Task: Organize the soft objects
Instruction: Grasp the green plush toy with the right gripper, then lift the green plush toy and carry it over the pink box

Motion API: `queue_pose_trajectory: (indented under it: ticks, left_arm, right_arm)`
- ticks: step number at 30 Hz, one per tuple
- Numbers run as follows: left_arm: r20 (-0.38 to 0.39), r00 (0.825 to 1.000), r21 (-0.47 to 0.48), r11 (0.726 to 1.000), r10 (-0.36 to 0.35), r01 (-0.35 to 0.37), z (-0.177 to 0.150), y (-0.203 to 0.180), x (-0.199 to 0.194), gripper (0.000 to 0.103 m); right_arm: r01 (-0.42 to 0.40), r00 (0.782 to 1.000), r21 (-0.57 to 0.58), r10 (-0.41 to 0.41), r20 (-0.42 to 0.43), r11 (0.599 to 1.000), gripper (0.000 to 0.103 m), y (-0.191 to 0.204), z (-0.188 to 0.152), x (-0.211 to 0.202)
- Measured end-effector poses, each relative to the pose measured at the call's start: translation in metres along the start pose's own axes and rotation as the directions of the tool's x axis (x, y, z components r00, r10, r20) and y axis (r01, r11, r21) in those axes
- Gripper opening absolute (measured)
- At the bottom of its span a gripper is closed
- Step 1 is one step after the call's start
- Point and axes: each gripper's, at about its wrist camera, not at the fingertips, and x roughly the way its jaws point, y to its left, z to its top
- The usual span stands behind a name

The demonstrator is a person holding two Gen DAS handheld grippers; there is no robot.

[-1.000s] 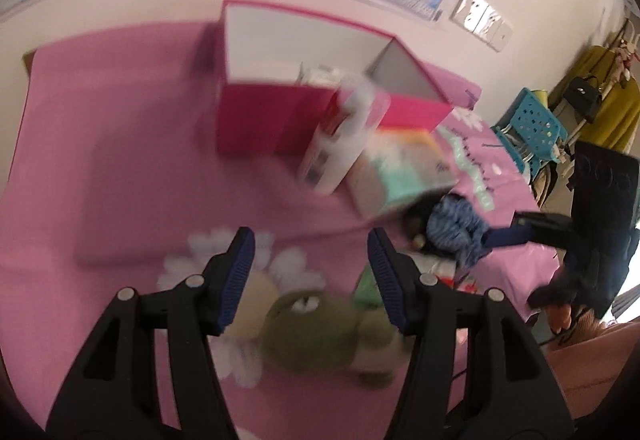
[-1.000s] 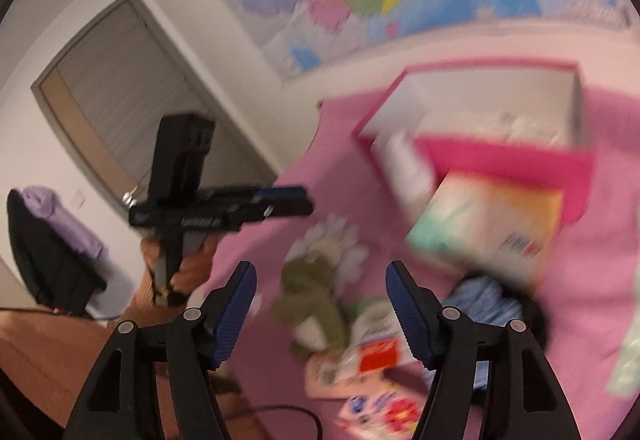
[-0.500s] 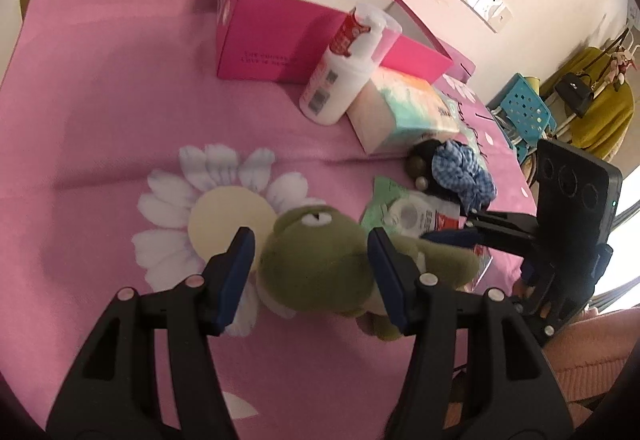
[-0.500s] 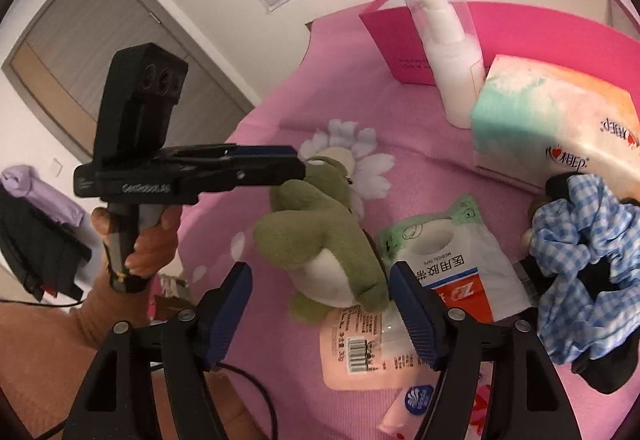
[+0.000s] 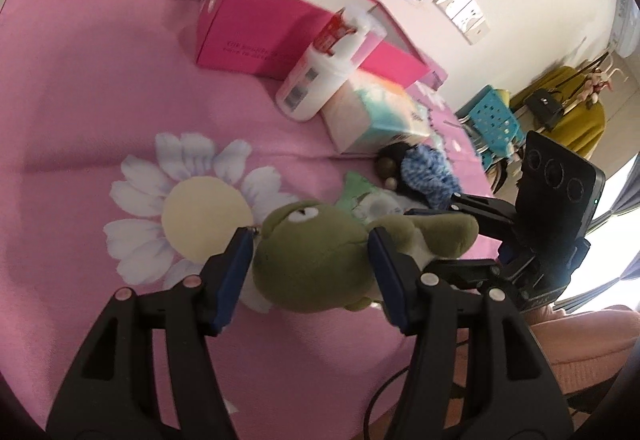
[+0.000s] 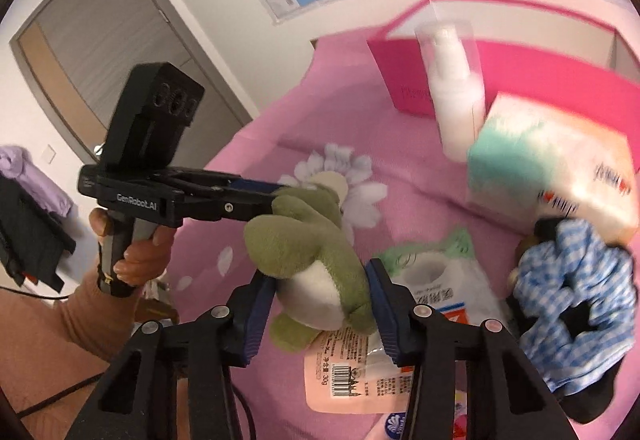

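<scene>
On the pink bed (image 5: 80, 87), the green plush frog (image 5: 316, 260) lies across the printed daisy (image 5: 188, 215) near the front edge, and both tools have come to it at once. The left hand-held gripper (image 5: 310, 272) straddles the frog's head: the blue pads sit against each side, but whether they press or merely bracket it I cannot tell, so I read it as not yet clamped. From there the frog's long axis runs off to the right, toward the other tool, with one limb stretched that way. The right hand-held gripper (image 6: 320, 304) has the frog's white belly and lower body between its jaws, which have just been closing; the pads touch the plush on both sides and look to be pinching it. In that view the left tool reaches in level from the left to the frog's (image 6: 308, 252) head. So each tool has one end, and neither is clearly nearer. Open bedcover lies to the left and behind the frog, up to the open pink box (image 5: 272, 27). To the right, room is tight: flat packets (image 6: 432, 292), a tissue pack (image 6: 548, 167), a white pump bottle (image 6: 452, 95) and a blue checked scrunchie (image 6: 568, 292) crowd close, so lifting straight up looks cleaner to me than dragging.
</scene>
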Motion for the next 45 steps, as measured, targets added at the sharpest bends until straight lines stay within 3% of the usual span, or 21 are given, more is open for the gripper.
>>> queue_pose_trajectory:
  ticks: [9,17,25,34,41,45]
  left_arm:
    - [0.048,0.999,0.013,1.0,0.006,-0.007,0.013,-0.007,-0.008,0.061]
    - [-0.02,0.999,0.047,0.998,0.037,-0.036,0.006,0.0,0.016,0.061]
    - [-0.06,0.998,0.094,0.996,0.011,-0.005,0.006,-0.013,0.033,0.063]
    - [0.057,0.997,0.161,0.985,0.045,-0.054,0.02,-0.047,-0.008,0.063]
    - [0.211,0.975,0.217,0.969,0.071,-0.118,0.063,-0.077,-0.055,0.063]
    - [0.26,0.96,0.224,0.961,0.101,-0.162,0.092,-0.085,-0.065,0.063]
  right_arm:
    - [0.004,0.998,-0.058,0.0,0.061,0.998,0.045,0.0,0.016,-0.024]
    - [-0.043,0.999,0.09,0.04,0.033,0.995,0.044,-0.051,0.017,-0.022]
    - [-0.077,0.996,0.155,0.071,0.045,0.985,0.044,-0.061,0.013,-0.022]
    - [-0.087,0.992,0.126,0.074,0.105,0.988,0.044,-0.048,0.023,-0.044]
    - [-0.1,0.971,0.035,0.089,0.224,0.994,0.044,-0.031,0.066,-0.082]
    - [-0.108,0.954,0.005,0.102,0.28,0.994,0.044,-0.032,0.096,-0.097]
